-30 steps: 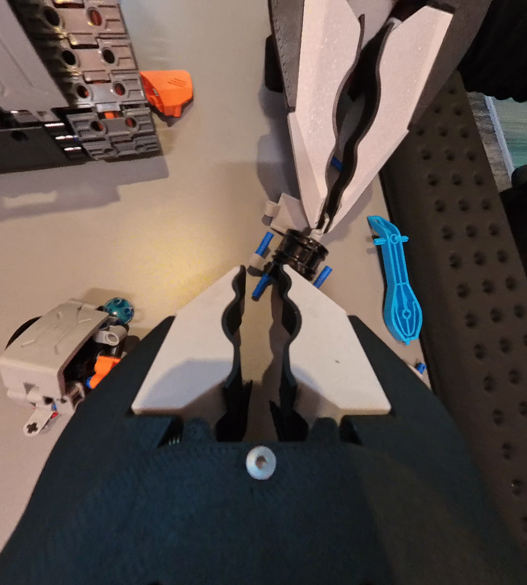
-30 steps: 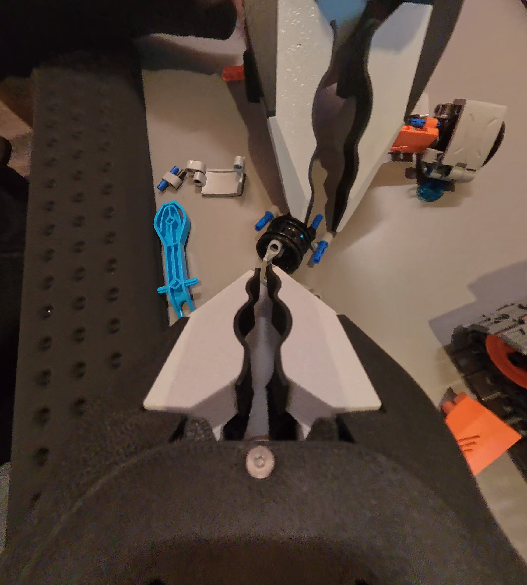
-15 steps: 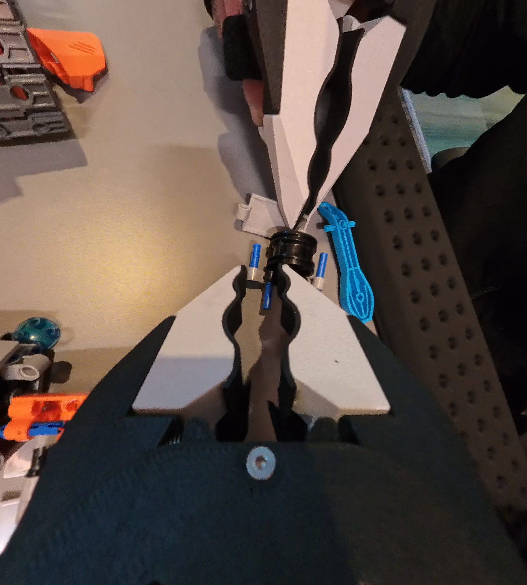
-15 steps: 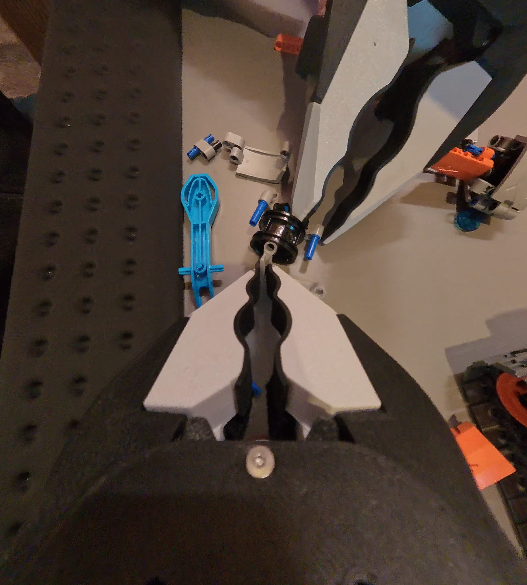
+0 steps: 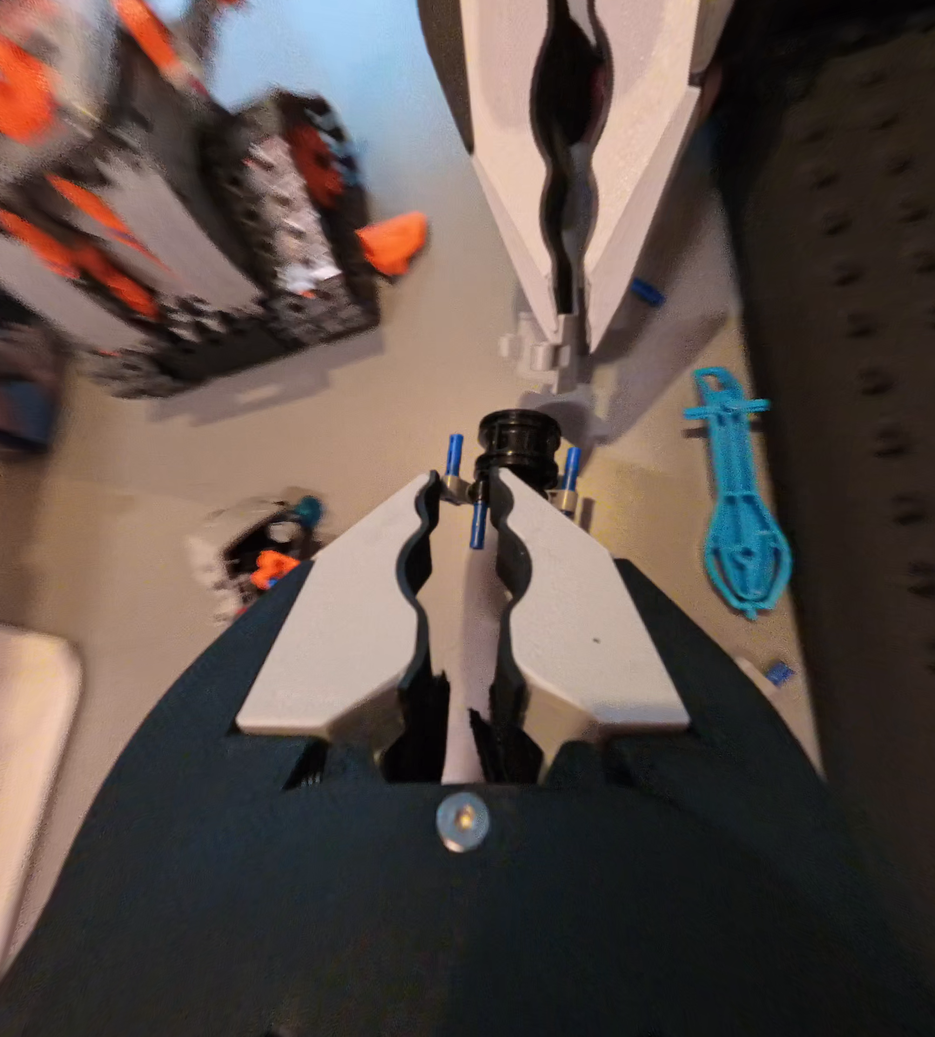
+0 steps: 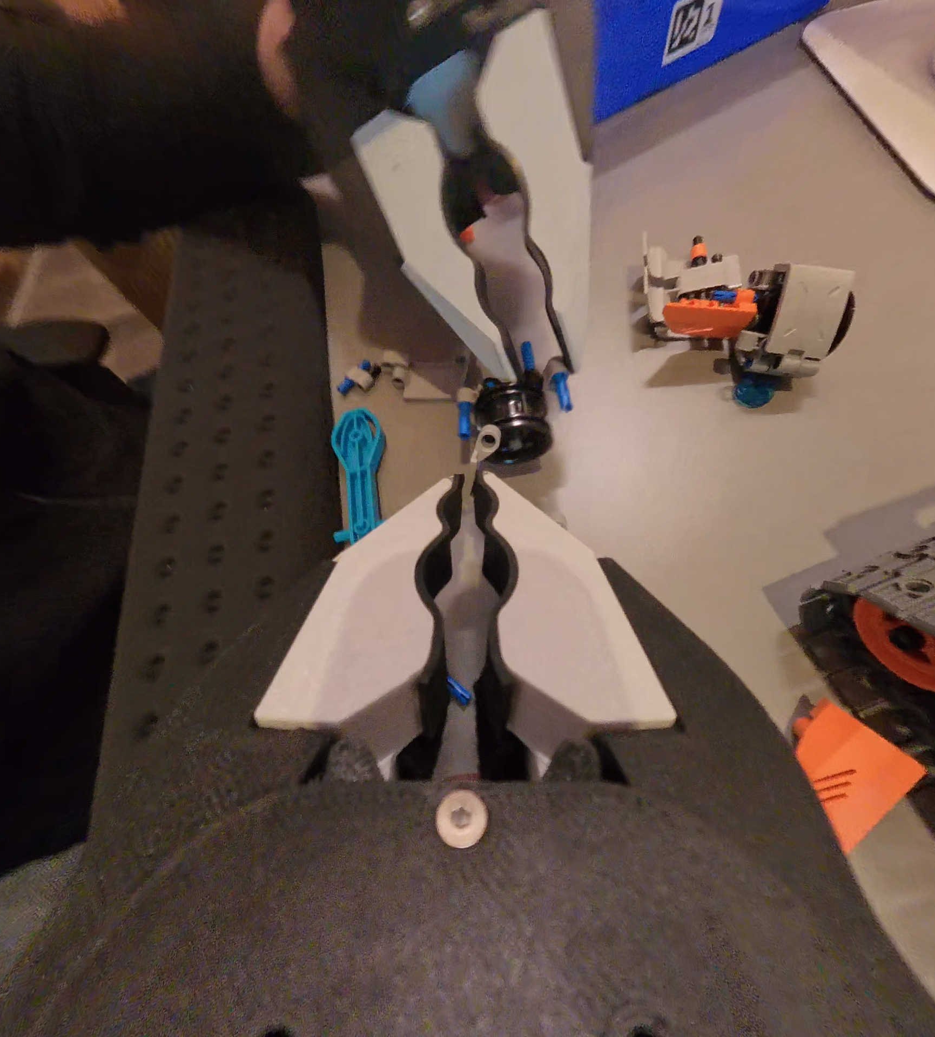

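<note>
My left gripper (image 5: 465, 485) is shut on a black wheel hub (image 5: 518, 446) with blue pins sticking out around it, and holds it above the grey table. My right gripper (image 6: 468, 482) is shut on a thin grey beam (image 6: 484, 449) whose round end points at the hub (image 6: 512, 429). In the left wrist view the right gripper (image 5: 566, 331) comes in from the top with the grey beam (image 5: 563, 342), a short gap away from the hub. In the right wrist view the left gripper (image 6: 532, 365) comes in from the top over the hub.
A light-blue separator tool (image 5: 740, 505) lies beside a dark perforated mat (image 5: 874, 393). A grey-and-orange tracked model (image 6: 931, 634), an orange panel (image 6: 852, 780), a small grey-orange sub-assembly (image 6: 745, 314) and a flat grey part (image 6: 431, 381) lie on the table. A blue box (image 6: 678, 50) stands behind. There is about 5 cm between the tips of the two grippers.
The grey beam in my right gripper was against the hub; now the two grippers have drawn apart. My left gripper has swung and the view is blurred.
</note>
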Demonstrator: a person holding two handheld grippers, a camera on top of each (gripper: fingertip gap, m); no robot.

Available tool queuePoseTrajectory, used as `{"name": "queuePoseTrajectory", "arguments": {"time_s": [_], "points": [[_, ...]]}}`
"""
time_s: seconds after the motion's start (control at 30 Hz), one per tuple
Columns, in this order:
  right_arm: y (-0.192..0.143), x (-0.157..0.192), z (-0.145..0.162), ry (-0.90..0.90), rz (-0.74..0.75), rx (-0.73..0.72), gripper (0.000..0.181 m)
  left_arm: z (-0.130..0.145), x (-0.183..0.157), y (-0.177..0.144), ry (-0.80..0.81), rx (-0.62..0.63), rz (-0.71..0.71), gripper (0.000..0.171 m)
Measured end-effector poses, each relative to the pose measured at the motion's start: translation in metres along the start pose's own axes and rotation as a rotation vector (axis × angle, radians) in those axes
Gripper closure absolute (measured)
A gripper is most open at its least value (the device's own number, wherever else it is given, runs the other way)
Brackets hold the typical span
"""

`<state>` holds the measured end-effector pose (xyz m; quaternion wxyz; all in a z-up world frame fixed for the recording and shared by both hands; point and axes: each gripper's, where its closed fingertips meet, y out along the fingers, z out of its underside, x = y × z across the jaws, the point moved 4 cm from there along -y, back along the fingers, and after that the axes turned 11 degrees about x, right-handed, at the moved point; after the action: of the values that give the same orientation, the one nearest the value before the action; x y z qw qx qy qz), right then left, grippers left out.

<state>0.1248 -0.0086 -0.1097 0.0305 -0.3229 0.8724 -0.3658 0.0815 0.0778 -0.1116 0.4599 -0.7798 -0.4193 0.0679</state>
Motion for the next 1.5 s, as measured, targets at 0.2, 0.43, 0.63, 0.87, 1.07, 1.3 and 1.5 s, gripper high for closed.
{"name": "queuePoseTrajectory", "arguments": {"time_s": [0.2,0.43,0.63,0.87,1.07,1.3,1.5], "points": [[0.009,0.000,-0.006,0.102,-0.060,-0.026,0.180,0.003,-0.022,-0.001,0.231,0.101,-0.379,0.156],[0.029,0.005,0.003,0.046,-0.027,0.101,0.180,0.003,-0.038,0.001,0.372,0.118,-0.479,0.155],[0.033,0.009,0.004,0.004,-0.013,0.129,0.180,0.012,-0.042,-0.003,0.243,0.072,-0.327,0.148],[0.036,0.010,0.006,-0.017,-0.005,0.156,0.180,0.015,-0.033,-0.008,-0.011,-0.008,-0.072,0.146],[0.039,0.010,0.008,-0.022,0.000,0.174,0.180,0.023,-0.012,-0.006,-0.234,-0.047,0.108,0.143],[0.036,0.010,0.006,-0.019,-0.018,0.155,0.180,0.028,-0.006,0.007,-0.337,-0.004,0.268,0.137],[0.014,0.006,-0.007,0.045,-0.059,0.019,0.180,0.030,-0.008,0.015,-0.272,0.092,0.166,0.126]]}}
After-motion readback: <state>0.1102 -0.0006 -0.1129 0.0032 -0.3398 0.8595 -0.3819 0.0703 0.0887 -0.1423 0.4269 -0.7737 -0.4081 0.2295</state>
